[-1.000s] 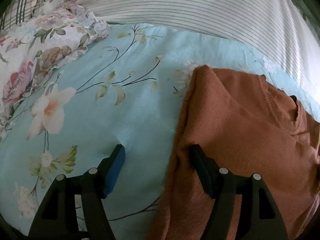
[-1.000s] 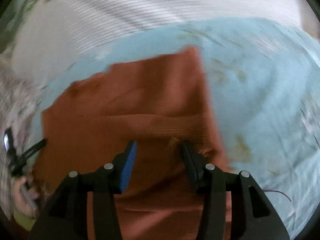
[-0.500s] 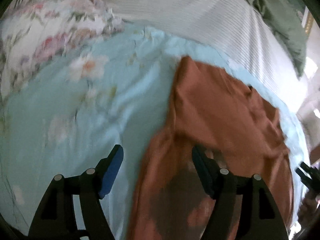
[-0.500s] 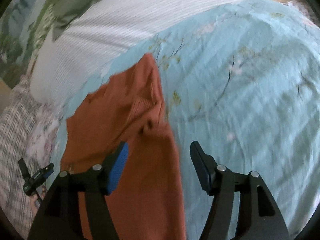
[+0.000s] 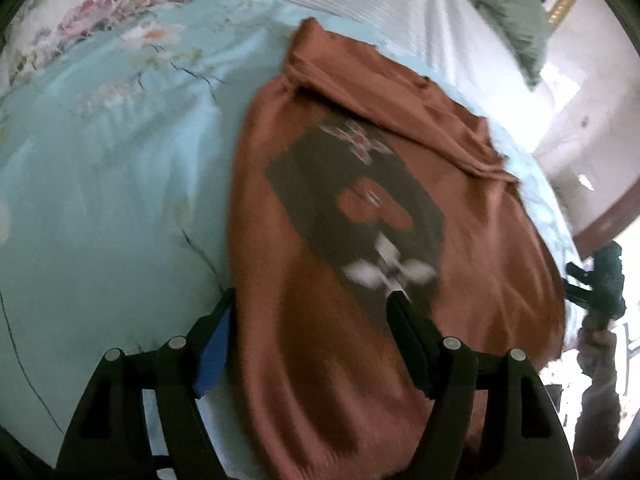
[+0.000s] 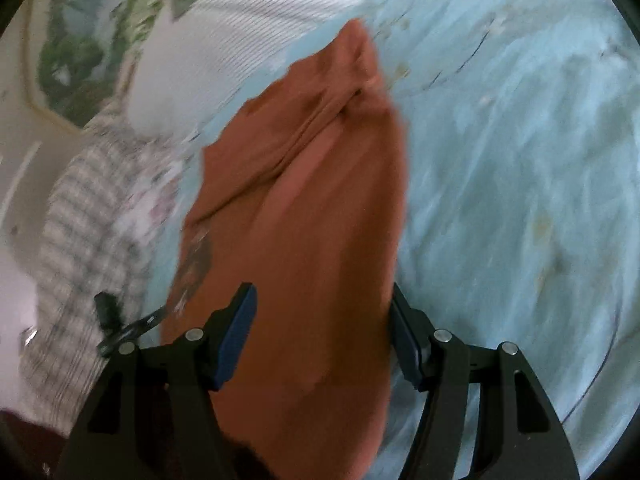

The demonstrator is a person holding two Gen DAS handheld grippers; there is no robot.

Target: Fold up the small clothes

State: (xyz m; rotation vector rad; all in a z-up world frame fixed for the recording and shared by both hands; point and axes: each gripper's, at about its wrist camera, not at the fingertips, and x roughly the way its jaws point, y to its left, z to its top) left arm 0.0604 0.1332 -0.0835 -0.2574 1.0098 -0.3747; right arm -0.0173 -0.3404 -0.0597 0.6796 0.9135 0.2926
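No readable text, labels or numbers in either view. Shirt (image 5: 360, 280) has a dark print (image 5: 356, 216) just ahead of the left jaws, motion-blurred: only shapes show, no letters can be made out.

Bare blue floral sheet (image 5: 100, 208) lies to the left of the rust sweater (image 5: 360, 240) and again to its right (image 6: 520, 200), with room to pass. Striped white pillows (image 5: 400, 4) and a floral pillow (image 5: 92, 12) close off the far side.
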